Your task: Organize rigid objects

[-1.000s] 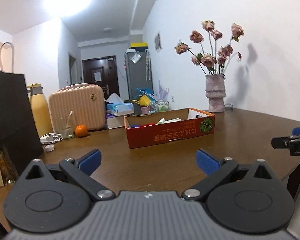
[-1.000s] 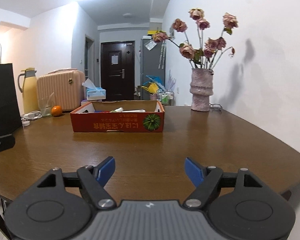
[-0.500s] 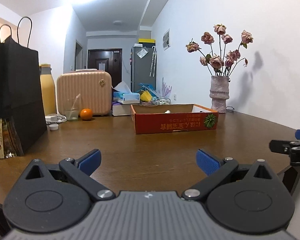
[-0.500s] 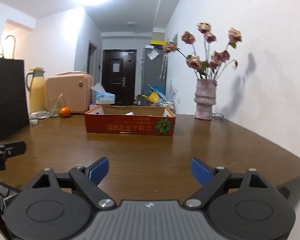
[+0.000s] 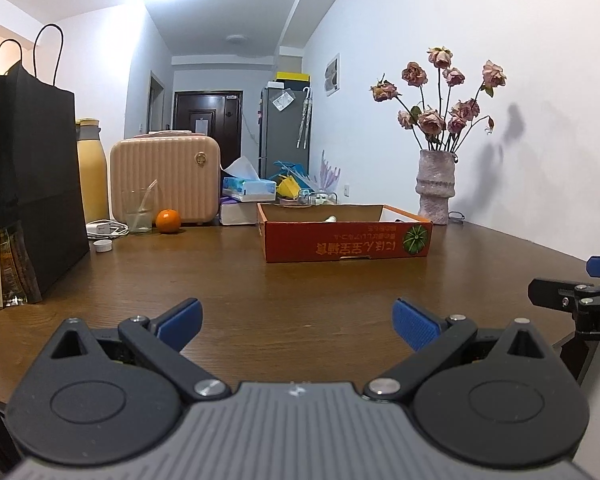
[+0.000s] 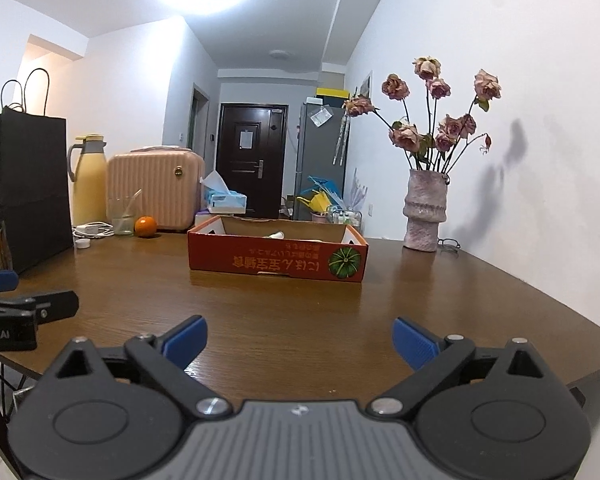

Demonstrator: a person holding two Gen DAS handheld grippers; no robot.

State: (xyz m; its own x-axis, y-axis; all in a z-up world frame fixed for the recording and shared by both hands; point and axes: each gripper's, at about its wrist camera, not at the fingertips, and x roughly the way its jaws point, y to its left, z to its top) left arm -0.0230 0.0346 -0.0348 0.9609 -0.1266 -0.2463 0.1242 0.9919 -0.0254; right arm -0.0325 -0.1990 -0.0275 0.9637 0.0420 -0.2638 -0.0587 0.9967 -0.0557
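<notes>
A shallow red cardboard box [image 5: 346, 238] [image 6: 276, 254] stands mid-table with a white object [image 6: 274, 235] just showing over its rim; the rest of its contents are hidden. My left gripper [image 5: 296, 318] hovers over the near table edge, open, nothing between its blue pads. My right gripper [image 6: 298, 338] is beside it, its jaws opening wide with nothing between them. Each gripper's tip shows at the edge of the other's view: the right gripper [image 5: 580, 292], the left gripper [image 6: 16, 300].
On the brown table [image 6: 300, 304] stand a black paper bag [image 5: 24, 184], a yellow flask [image 6: 86, 180], a pink case [image 5: 166, 180], a glass [image 5: 140, 210], an orange [image 5: 168, 221], a tissue box [image 5: 248, 188] and a vase of dried roses [image 6: 426, 208]. White wall on the right.
Both views have pulled back from the box and sunk nearer the table. The right gripper's blue pads stand further apart than a second ago. The left jaws are unchanged.
</notes>
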